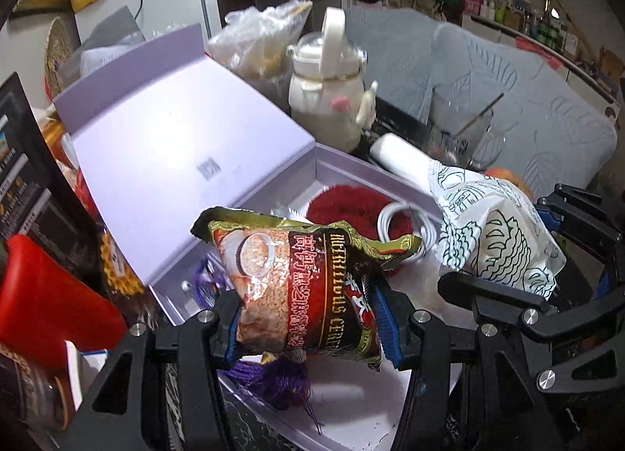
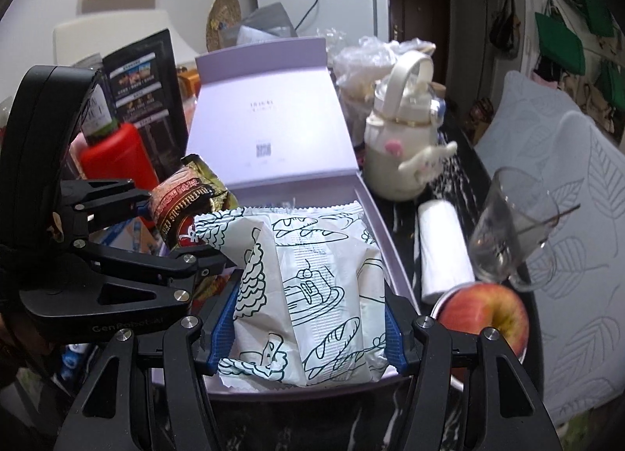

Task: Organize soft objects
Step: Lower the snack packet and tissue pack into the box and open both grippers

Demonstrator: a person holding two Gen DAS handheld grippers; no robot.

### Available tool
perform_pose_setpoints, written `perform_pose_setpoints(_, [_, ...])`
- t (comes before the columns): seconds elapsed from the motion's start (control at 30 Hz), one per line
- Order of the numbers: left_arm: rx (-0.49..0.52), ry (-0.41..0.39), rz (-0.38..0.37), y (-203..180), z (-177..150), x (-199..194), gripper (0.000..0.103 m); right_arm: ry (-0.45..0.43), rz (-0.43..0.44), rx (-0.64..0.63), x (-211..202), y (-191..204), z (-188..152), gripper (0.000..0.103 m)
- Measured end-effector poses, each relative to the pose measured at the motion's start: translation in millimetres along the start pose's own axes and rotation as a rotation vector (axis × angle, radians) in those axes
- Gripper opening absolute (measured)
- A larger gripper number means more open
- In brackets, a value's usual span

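Note:
My left gripper point(image 1: 308, 330) is shut on a red and gold cereal packet point(image 1: 300, 279) and holds it above the open lilac box point(image 1: 336, 165). My right gripper point(image 2: 308, 337) is shut on a white bread bag with line drawings point(image 2: 308, 294), held over the same box point(image 2: 375, 212). The bread bag shows at the right of the left wrist view point(image 1: 496, 240). The cereal packet point(image 2: 187, 208) and the left gripper point(image 2: 175, 228) show at the left of the right wrist view. Inside the box lie a red fluffy pad point(image 1: 343, 208), a white cable coil point(image 1: 406, 224) and purple yarn point(image 1: 273, 376).
The box lid point(image 2: 269, 126) stands open at the back. A cream kettle point(image 2: 402, 146), a white roll point(image 2: 441, 251), a glass mug point(image 2: 511, 228) and an apple point(image 2: 484, 314) stand right of the box. A red bottle point(image 2: 113, 158) stands left. A grey cushion point(image 2: 578, 216) is far right.

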State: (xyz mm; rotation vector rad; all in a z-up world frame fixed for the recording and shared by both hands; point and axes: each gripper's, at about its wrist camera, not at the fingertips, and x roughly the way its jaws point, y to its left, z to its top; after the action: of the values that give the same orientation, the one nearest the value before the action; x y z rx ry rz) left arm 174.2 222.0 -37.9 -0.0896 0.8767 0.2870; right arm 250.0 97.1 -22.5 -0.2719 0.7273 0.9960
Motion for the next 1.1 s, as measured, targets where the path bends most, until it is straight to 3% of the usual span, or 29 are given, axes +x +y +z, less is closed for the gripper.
perform_pose_setpoints(0.57, [0.005,0.143,-0.002,-7.1,-26.3,31.7,0.053,0.082,0.001,-0.04,24.8,5.7,-23.8,0.062])
perform_pose_setpoints(1.1, [0.019,0.145,0.007,-11.3,-29.1,45.3,0.053,0.061,-0.056,-0.063,9.7,4.2,-18.3,0.074])
